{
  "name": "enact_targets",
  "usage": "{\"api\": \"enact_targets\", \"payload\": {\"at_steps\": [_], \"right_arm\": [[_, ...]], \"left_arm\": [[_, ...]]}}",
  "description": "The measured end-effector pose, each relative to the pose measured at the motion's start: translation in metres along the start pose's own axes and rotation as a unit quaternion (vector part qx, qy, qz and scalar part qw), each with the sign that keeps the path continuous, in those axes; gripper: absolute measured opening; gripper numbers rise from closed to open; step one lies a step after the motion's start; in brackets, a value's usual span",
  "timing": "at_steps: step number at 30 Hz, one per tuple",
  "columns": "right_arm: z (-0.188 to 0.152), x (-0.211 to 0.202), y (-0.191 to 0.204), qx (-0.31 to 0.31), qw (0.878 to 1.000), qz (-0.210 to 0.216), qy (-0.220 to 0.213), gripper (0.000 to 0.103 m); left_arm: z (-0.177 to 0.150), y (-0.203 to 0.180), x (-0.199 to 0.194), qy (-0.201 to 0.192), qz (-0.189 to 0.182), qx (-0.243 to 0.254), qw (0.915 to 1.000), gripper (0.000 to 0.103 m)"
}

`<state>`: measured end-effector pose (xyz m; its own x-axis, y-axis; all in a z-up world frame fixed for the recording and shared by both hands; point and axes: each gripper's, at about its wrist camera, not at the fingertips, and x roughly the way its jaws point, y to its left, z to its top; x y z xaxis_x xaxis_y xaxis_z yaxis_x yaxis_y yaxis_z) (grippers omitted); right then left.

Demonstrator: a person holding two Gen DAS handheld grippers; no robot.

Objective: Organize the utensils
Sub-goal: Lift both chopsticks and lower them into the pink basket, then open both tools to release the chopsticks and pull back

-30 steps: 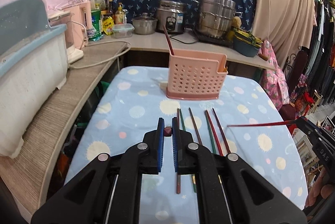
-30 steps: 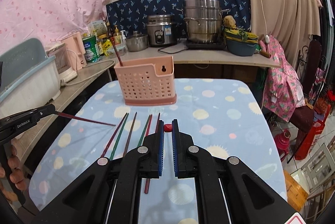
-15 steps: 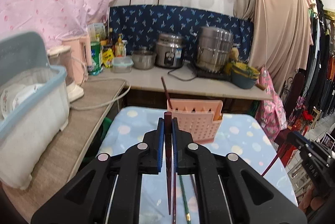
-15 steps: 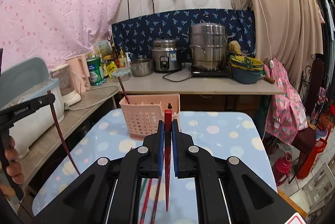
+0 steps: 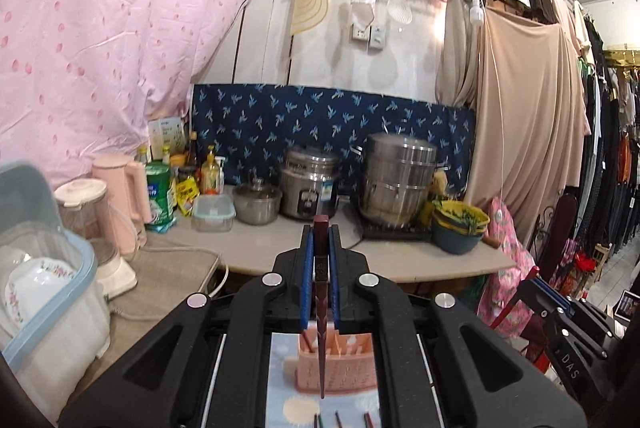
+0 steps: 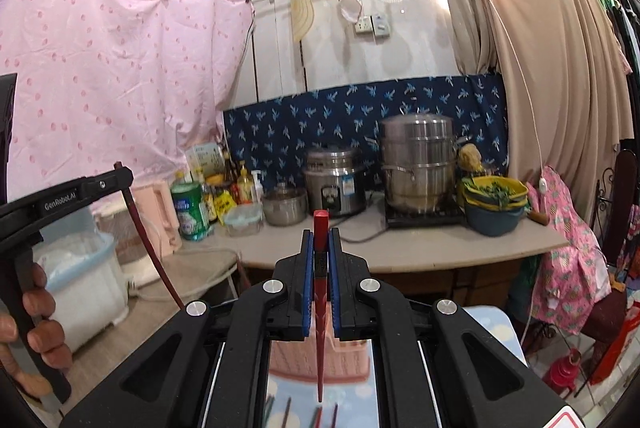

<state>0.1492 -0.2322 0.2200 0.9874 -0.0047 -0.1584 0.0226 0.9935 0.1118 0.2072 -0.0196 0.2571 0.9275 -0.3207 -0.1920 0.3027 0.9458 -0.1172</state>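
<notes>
Dark maroon chopstick (image 5: 321, 308) being clamped by closed left gripper (image 5: 321, 248), bright red chopstick (image 6: 321, 308) being clamped by closed right gripper (image 6: 321, 248), both being held upright, tips pointing down toward pink holder (image 5: 344, 364) below

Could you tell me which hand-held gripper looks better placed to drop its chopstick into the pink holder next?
Probably the left hand-held gripper. Its dark red chopstick hangs tip-down directly over the pink holder. The right hand-held gripper also holds a red chopstick upright, with the holder less clearly under its tip.
</notes>
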Motion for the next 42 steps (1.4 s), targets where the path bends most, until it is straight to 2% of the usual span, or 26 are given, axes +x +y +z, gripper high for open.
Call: {"api": "enact_targets", "payload": {"at_steps": [6,11,22,28,31,33,35,42], "right_arm": [[0.024,0.044,0.002,0.009,1.0,0.009,-0.018,0.007],[0.024,0.079,0.006,0.004,1.0,0.011,-0.016,0.007],[-0.028,0.142,-0.01,0.013,0.998,0.008,0.055,0.007],[-0.051,0.146,-0.019,0.012,0.996,-0.002,0.085,0.008],[-0.056,0.138,-0.02,0.009,0.996,-0.004,0.087,0.009],[-0.059,0.131,-0.02,0.006,0.996,-0.005,0.088,0.011],[-0.059,0.121,-0.02,0.005,0.996,-0.005,0.086,0.015],[-0.07,0.071,-0.021,0.006,0.995,0.008,0.095,0.025]], "left_arm": [[0.018,-0.003,0.035,-0.018,0.001,-0.003,0.9998,0.007],[0.012,-0.001,0.064,-0.015,0.005,0.0,0.9999,0.007],[-0.042,0.011,0.127,0.047,0.0,-0.007,0.9989,0.007],[-0.072,0.018,0.14,0.075,0.008,-0.012,0.9971,0.009],[-0.083,0.021,0.136,0.083,0.012,-0.015,0.9964,0.034],[-0.088,0.022,0.13,0.08,0.019,-0.016,0.9965,0.058],[-0.092,0.022,0.119,0.077,0.024,-0.012,0.9966,0.062],[-0.113,0.016,0.071,0.094,0.02,0.02,0.9952,0.065]]}}
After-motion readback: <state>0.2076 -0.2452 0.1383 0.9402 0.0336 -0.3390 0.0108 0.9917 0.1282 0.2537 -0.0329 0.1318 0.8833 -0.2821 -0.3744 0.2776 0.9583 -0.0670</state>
